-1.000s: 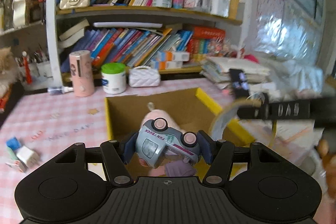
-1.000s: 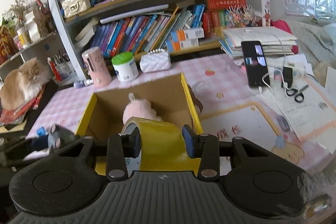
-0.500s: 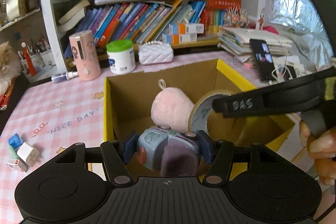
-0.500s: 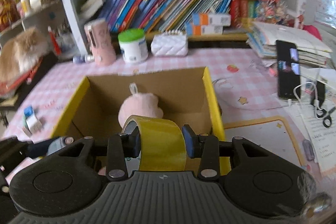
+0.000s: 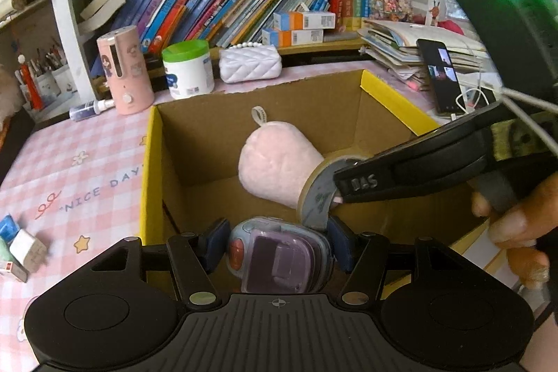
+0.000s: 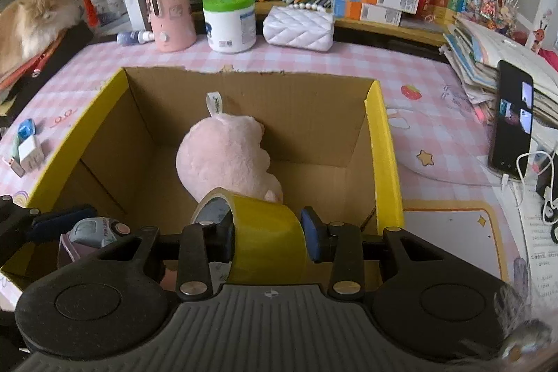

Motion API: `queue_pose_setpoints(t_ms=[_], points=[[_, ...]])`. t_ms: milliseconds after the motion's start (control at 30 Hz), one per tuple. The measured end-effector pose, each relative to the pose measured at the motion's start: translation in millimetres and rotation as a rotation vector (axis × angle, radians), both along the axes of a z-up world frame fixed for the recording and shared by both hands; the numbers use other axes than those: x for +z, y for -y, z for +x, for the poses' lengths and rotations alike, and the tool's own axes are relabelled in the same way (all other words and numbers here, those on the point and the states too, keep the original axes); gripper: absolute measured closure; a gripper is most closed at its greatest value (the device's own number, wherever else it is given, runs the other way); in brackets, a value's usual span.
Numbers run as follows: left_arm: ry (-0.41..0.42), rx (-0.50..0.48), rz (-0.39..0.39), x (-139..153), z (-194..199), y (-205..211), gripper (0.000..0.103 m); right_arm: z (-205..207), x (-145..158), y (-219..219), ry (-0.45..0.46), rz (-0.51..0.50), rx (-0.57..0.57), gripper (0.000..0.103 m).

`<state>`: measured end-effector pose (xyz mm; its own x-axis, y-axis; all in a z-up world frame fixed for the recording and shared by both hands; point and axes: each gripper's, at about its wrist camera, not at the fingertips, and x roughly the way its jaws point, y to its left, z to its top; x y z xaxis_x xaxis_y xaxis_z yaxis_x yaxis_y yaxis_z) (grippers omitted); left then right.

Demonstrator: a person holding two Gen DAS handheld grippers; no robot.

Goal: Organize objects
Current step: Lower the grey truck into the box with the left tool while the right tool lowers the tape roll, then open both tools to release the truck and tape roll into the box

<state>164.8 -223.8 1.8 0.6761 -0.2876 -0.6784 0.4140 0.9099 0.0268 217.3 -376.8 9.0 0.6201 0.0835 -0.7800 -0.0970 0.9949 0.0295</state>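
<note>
Both tongs have been lowered into the box (image 6: pixel 382 142): left tongs (image 5: pixel 277 246) opening around the toy truck (image 5: pixel 279 253), right tongs (image 6: pixel 266 234) clamped on the tape roll (image 6: pixel 265 232). Tape could be bumped against truck.

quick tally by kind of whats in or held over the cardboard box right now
pink plush toy, lying in the brown cardboard box with yellow flaps: 1
grey-and-purple toy truck, in the left gripper: 1
yellow tape roll, in the right gripper: 1
total: 3
</note>
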Motion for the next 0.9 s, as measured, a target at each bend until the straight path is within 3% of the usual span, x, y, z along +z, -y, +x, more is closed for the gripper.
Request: queue_pose_setpoints(t_ms=[133, 500, 833, 900], points=[[0.028, 0.002, 0.008, 3, -3, -1, 0.039, 1, -5, -2, -0.023, 0.003, -0.002, 0.068], [0.086, 0.028, -0.065, 28, -26, -21, 0.036, -19, 7, 1, -0.013, 0.056, -0.025, 0.059], [0.108, 0.061, -0.129, 41, -62, -52, 0.034, -65, 32, -2, 0.066, 0.096, -0.085, 0.057], [0.125, 0.068, -0.124, 43, -71, -58, 0.03, -77, 37, -5, 0.091, 0.09, -0.097, 0.053]])
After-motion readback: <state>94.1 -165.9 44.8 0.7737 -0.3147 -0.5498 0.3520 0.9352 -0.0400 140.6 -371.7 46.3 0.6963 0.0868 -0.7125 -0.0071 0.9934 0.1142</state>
